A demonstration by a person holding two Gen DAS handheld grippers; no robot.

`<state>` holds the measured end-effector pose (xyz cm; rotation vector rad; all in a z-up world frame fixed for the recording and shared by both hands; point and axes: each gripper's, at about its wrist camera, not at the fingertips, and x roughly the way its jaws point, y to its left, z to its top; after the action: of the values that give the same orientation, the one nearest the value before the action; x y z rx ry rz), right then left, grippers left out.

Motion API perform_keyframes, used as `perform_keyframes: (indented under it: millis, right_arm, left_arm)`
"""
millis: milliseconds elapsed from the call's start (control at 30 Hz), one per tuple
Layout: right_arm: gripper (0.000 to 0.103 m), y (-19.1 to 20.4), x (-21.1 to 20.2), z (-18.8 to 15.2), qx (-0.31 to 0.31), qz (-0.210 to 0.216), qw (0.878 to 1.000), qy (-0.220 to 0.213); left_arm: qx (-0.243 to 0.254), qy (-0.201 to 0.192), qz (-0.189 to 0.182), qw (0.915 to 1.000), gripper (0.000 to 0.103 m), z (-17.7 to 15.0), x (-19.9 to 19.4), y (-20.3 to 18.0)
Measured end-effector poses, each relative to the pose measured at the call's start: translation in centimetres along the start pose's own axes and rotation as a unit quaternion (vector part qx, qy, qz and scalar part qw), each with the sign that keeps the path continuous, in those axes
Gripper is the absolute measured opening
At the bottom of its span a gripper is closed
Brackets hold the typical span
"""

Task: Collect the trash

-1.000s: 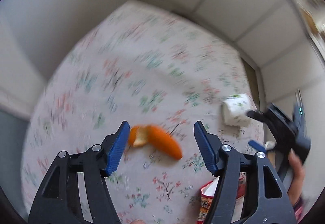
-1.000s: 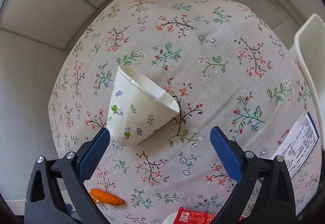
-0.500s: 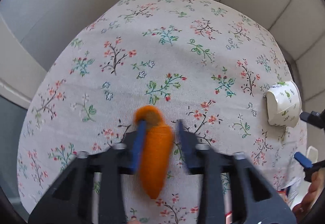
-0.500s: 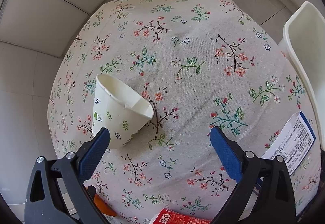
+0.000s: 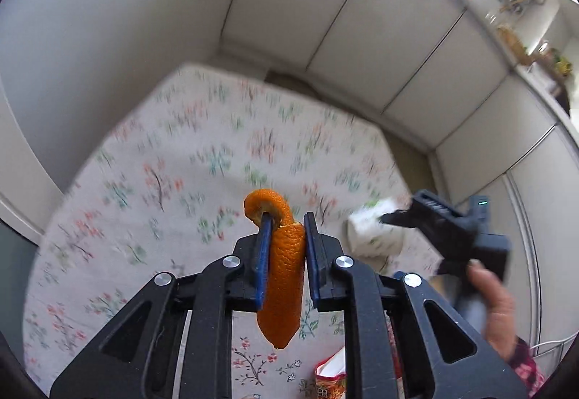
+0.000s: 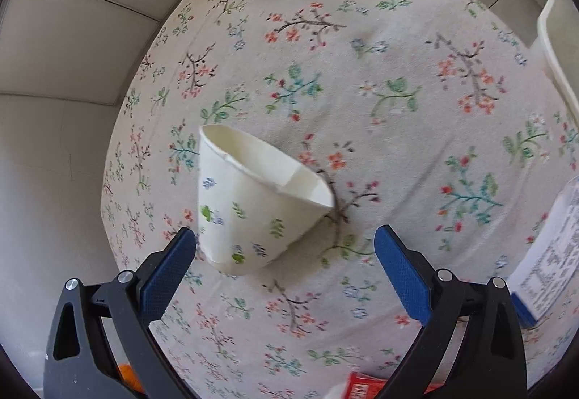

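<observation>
My left gripper [image 5: 287, 219] is shut on an orange peel [image 5: 284, 276] and holds it up above the floral tablecloth [image 5: 173, 181]. A crumpled paper cup [image 6: 253, 203] with a leaf print lies on its side on the cloth. My right gripper [image 6: 286, 247] is open just above it, its left finger beside the cup's base. The cup [image 5: 376, 232] also shows in the left wrist view, with the right gripper body [image 5: 452, 229] over it.
A red carton [image 5: 331, 377] lies at the near edge of the table and shows in the right wrist view [image 6: 365, 388] too. A printed white and blue packet [image 6: 546, 276] lies at the right. A white bin rim [image 6: 557, 37] stands at the far right. White walls surround the table.
My left gripper closed on the orange peel and lifted it off the cloth. My right gripper stayed open and moved closer over the paper cup.
</observation>
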<state>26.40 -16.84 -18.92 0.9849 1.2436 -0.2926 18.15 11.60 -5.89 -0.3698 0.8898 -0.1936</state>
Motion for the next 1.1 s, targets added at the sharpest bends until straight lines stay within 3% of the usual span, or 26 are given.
perform_keyframes:
  millis: [133,267,367,767,1100]
  right_arm:
    - [0.096,1.6,1.0,0.0,0.002,-0.007,1.000,-0.011]
    - [0.096,2.9,2.3,-0.3,-0.007,-0.029,0.999,-0.021]
    - [0.073,4.4,2.3,-0.6,-0.057,-0.049,0.996,-0.051]
    - [0.071,6.3,-0.8,-1.7,-0.133,-0.030,0.987,-0.089]
    - [0.071,8.4,-7.2,-4.9,-0.221,0.010,0.966,-0.136]
  left_arm:
    - [-0.005,-0.016,0.009,0.9998,0.017,0.6,-0.8,0.5]
    - [-0.025,-0.007,0.009,0.9996,0.017,1.0,-0.2,1.8]
    - [-0.038,-0.006,0.011,0.9992,0.017,1.2,-0.8,2.7]
    - [-0.058,-0.011,0.011,0.9982,0.017,1.9,-1.1,3.8]
    - [-0.049,-0.029,0.017,0.9982,0.017,1.8,-2.1,2.7]
